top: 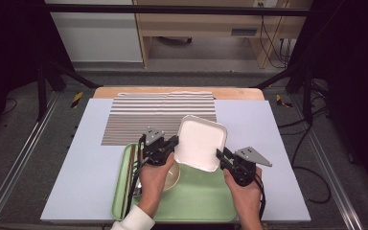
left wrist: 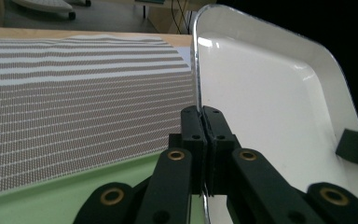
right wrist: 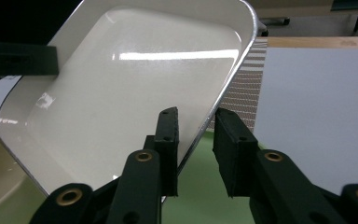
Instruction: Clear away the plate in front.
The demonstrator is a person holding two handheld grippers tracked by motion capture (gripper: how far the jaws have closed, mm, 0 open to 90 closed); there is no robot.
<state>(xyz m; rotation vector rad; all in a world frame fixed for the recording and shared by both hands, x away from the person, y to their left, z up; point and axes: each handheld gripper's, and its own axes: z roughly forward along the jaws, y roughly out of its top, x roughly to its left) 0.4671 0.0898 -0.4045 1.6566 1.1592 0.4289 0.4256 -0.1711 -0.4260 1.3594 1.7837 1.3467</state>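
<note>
Two black handheld grippers, left gripper [top: 174, 140] and right gripper [top: 219, 154], with brass-ringed pivot screws, grey three-cornered top plates, trailing black cables; one white sleeve [top: 135, 220] cuff.

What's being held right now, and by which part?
The white square plate, by its left rim in the shut left tool; the open right tool straddles its right rim.

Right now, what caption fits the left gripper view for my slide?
Left gripper, jaws shut on the white plate's rim, lifting it beside the striped mat.
</note>
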